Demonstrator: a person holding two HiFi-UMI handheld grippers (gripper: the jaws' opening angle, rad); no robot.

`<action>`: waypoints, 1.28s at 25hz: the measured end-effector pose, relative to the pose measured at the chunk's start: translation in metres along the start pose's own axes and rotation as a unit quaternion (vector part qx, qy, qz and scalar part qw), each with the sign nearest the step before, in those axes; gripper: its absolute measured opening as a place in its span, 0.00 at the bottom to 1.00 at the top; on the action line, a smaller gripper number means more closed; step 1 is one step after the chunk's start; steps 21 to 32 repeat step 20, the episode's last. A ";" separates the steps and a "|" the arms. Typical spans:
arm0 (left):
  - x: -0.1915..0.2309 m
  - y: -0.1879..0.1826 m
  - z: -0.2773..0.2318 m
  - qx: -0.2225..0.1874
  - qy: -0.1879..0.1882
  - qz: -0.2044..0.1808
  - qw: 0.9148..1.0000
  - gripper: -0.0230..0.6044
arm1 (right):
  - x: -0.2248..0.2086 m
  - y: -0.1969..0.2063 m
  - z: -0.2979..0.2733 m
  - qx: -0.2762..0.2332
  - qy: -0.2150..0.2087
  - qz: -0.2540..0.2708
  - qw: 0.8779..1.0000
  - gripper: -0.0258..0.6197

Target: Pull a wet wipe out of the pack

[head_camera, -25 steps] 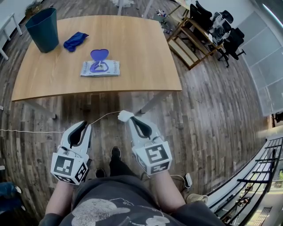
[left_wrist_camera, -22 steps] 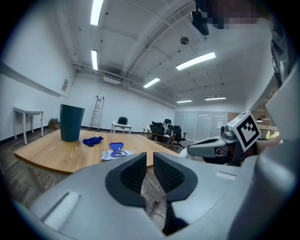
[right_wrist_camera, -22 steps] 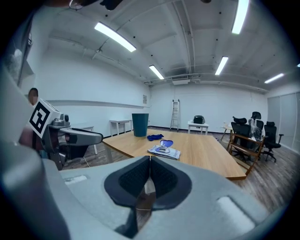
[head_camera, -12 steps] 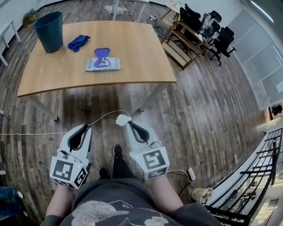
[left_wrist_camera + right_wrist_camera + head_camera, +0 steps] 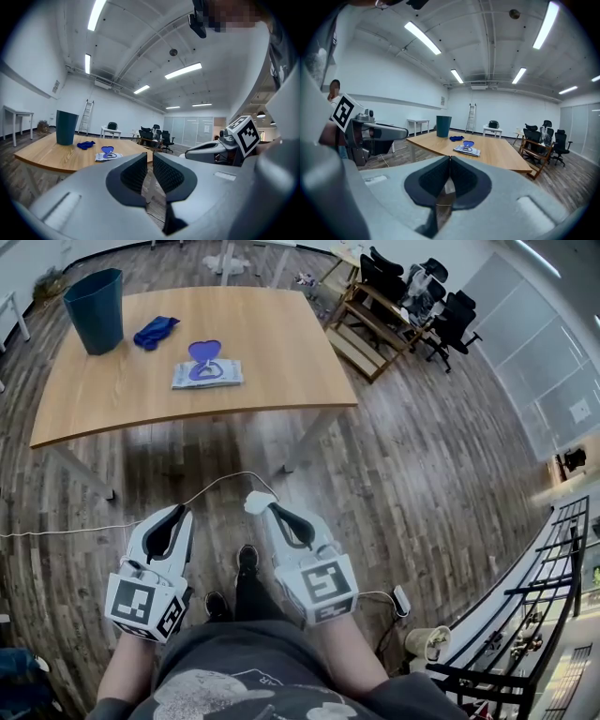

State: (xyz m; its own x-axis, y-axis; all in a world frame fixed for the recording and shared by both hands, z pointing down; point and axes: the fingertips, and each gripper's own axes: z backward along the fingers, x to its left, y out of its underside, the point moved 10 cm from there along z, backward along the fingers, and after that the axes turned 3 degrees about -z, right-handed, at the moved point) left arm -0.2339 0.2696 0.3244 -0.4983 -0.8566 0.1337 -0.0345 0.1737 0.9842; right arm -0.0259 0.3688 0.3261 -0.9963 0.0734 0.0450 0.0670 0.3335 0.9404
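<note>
- A white wet wipe [image 5: 255,502] is being pinched at the tip of the right gripper [image 5: 266,511], its jaws being pressed together on it.
- The left gripper [image 5: 177,514] is being held alongside, jaws slightly apart, nothing between them.
- The pack [image 5: 207,374], purple lid raised, is being left lying on the table [image 5: 281,352], well apart from both grippers.

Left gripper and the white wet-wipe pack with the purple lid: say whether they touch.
Apart. Head view: the left gripper hangs over the floor, the pack lies away on the wooden table.
</note>
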 end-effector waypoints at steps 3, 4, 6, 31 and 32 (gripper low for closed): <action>-0.002 0.001 0.006 -0.002 0.002 0.002 1.000 0.13 | 0.005 -0.001 0.005 -0.001 0.000 0.002 1.000 0.04; -0.002 0.002 0.007 -0.002 0.002 0.002 1.000 0.13 | 0.006 -0.001 0.005 -0.001 -0.001 0.003 1.000 0.04; -0.002 0.005 0.010 -0.003 0.001 0.003 1.000 0.13 | 0.007 -0.002 0.005 -0.001 -0.001 0.004 1.000 0.04; -0.018 -0.004 0.011 0.000 -0.031 0.010 0.999 0.13 | -0.005 -0.011 0.005 -0.002 -0.037 0.019 0.999 0.04; -0.018 -0.004 0.011 0.000 -0.031 0.010 0.999 0.13 | -0.005 -0.011 0.005 -0.002 -0.037 0.019 0.999 0.04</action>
